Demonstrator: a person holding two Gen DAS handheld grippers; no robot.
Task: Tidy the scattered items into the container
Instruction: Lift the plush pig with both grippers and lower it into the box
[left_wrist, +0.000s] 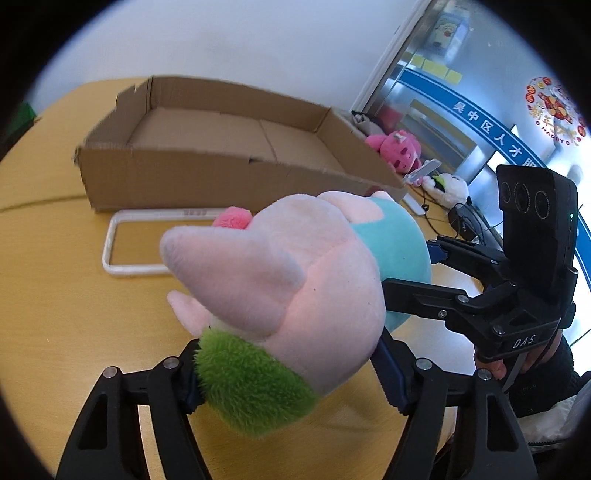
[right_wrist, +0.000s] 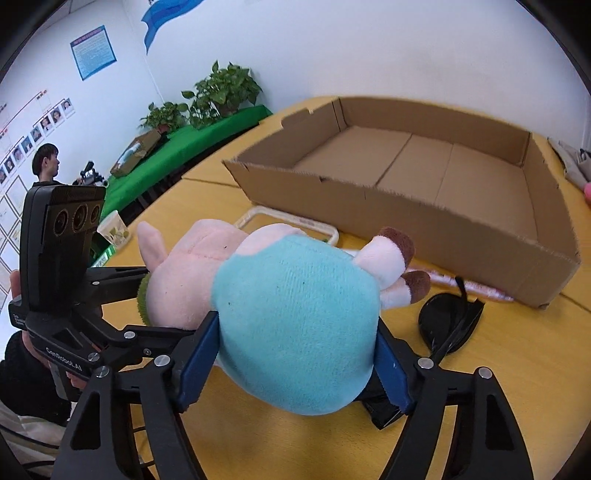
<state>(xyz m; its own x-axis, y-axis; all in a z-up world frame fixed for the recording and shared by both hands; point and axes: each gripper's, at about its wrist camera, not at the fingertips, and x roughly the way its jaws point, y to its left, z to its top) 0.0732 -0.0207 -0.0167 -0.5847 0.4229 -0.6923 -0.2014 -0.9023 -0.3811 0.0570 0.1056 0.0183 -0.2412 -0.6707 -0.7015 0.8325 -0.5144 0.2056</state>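
A plush pig with a pink head, teal body and green fuzzy patch is held between both grippers over the yellow table. My left gripper is shut on its head end, pads pressing the green patch and pink cheek. My right gripper is shut on the teal body, blue pads sinking into the sides. The open cardboard box, also the cardboard box, stands just beyond, nothing visible inside. Black sunglasses lie right of the pig. A white rectangular frame lies before the box.
A pink plush and a white plush lie at the table's far right with cables. A paper cup stands at the left edge. A person stands at the back left by plants. A black object lies under the pig.
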